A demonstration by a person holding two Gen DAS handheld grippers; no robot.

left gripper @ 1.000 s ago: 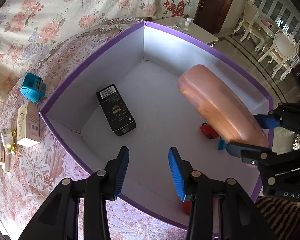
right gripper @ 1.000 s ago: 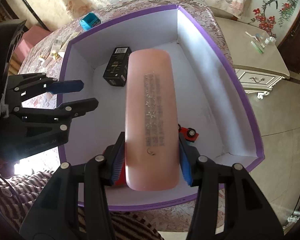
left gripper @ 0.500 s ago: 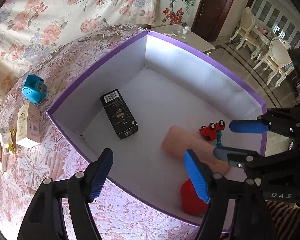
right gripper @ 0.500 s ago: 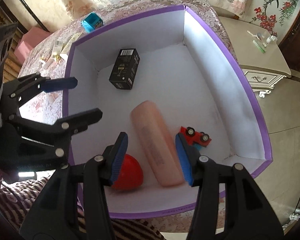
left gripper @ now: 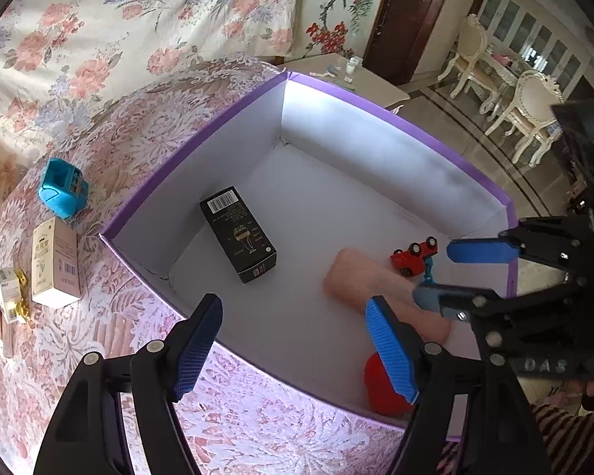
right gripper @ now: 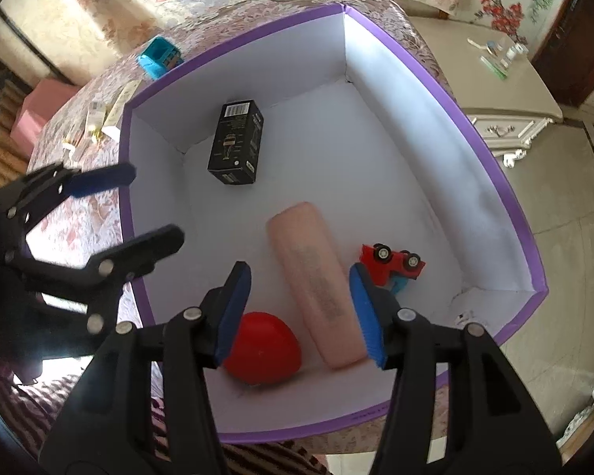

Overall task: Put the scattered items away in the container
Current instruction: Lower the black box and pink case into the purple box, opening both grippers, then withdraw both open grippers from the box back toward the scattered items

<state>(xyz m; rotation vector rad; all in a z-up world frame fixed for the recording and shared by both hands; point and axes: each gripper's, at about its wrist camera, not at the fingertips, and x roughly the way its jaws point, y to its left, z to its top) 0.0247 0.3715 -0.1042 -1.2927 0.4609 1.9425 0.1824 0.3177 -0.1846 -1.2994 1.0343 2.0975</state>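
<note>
The pink case (right gripper: 316, 281) lies flat on the floor of the purple box (right gripper: 507, 213), at the lower centre of the right wrist view, between a red heart-shaped thing (right gripper: 263, 350) and a red toy car (right gripper: 392, 263). Above it the right claw (right gripper: 301, 310) is spread and empty. The left claw (left gripper: 293, 340) is spread too, over the near box wall. A black carton (left gripper: 237, 233) lies in the box; a blue toy (left gripper: 63, 192) lies outside at the left.

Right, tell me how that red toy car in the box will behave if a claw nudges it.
The red toy car lies tipped with its wheels showing sideways, so it should slide rather than roll. It looks small and light, likely skidding easily on the smooth white floor of the purple box. Righted, it could roll away.
</note>
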